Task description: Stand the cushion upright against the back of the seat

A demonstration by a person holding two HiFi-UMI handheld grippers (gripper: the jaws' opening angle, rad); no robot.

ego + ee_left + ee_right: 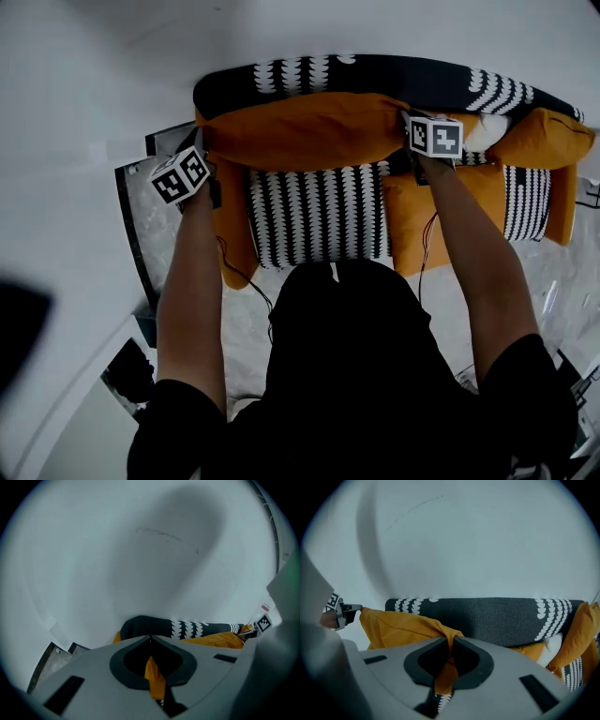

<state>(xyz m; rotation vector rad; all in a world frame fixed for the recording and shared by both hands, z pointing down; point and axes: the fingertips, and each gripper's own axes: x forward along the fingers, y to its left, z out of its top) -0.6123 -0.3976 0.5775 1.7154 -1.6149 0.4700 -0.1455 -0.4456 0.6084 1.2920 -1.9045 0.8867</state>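
Note:
A long orange cushion (pixel 305 129) lies along the sofa's black-and-white patterned back (pixel 375 75), above the striped seat (pixel 319 216). My left gripper (pixel 204 142) is shut on the cushion's left corner, and my right gripper (pixel 406 120) is shut on its right corner. In the left gripper view the jaws (pixel 150 638) pinch a fold of orange fabric, with the cushion (pixel 220 639) running off to the right. In the right gripper view the jaws (pixel 452 638) also clamp orange fabric, and the cushion (pixel 403 627) stretches left in front of the dark back (pixel 497 618).
A second orange cushion (pixel 544 136) and a white one (pixel 486 131) sit at the sofa's right end. A white wall (pixel 281 28) rises right behind the sofa. Marble-patterned floor (pixel 159 234) shows to the left and in front.

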